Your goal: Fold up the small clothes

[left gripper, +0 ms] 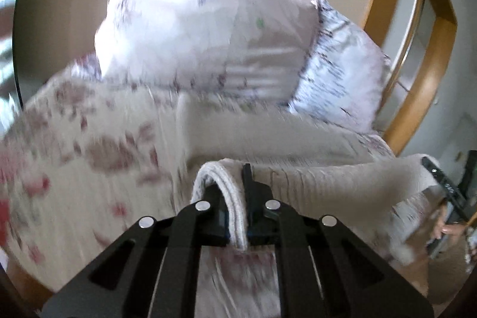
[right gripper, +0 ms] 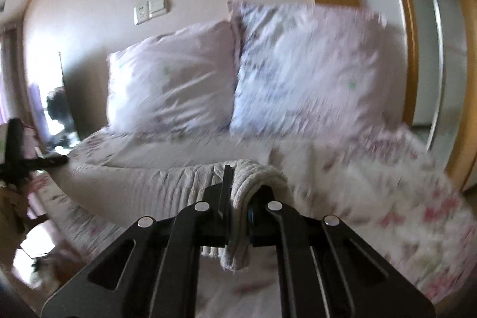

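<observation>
Cream knitted cloth (left gripper: 313,178) lifted above the flowered bed (left gripper: 98,145), one edge clamped in the left gripper (left gripper: 238,216) and the other in the right gripper (right gripper: 238,213); best kept taut and level before folding.

Soft, even daylight, strongest from a blown-out bright patch at far left of the right wrist view. Heavy motion blur across pillows (right gripper: 307,70) and floral bedspread (left gripper: 89,145). Strong fisheye bending with dark vignette at corners.
</observation>
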Action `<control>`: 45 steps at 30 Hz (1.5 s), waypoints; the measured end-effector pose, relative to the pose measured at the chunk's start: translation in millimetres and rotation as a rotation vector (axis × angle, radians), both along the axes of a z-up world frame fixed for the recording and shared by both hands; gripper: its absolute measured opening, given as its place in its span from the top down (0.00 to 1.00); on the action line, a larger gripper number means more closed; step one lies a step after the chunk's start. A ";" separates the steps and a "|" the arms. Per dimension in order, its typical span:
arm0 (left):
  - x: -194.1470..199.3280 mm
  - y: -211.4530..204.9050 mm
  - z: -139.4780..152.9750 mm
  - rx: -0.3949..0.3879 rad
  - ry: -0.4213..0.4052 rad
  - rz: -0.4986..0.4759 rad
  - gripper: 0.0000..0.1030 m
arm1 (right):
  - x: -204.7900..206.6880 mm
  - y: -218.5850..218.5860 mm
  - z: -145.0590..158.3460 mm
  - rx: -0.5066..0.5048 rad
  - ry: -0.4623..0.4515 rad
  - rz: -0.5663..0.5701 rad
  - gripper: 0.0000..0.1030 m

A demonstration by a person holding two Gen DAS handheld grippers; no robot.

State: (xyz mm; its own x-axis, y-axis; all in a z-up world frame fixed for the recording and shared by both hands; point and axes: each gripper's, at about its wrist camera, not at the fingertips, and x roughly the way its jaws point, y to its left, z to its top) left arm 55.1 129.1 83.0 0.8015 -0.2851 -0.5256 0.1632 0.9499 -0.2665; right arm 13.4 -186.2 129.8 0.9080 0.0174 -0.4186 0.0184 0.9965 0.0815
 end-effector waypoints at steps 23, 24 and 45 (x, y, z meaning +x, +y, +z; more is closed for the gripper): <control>209.2 -17.6 -47.6 -0.025 0.205 0.118 0.94 | 197.6 -74.3 -73.1 0.225 0.313 -0.168 0.92; 212.8 -17.1 -51.1 -0.035 0.216 0.114 0.94 | 200.8 -77.0 -76.5 0.251 0.326 -0.169 0.92; 205.0 15.8 -40.4 -0.160 0.219 0.115 0.48 | 191.2 -113.2 -70.3 0.444 0.314 -0.219 0.48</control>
State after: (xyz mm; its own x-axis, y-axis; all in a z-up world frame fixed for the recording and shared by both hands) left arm 260.1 144.9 42.7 0.7058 -0.2920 -0.6454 -0.0215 0.9018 -0.4316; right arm 204.6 -299.4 59.4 0.7436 0.0786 -0.6640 0.3111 0.8383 0.4476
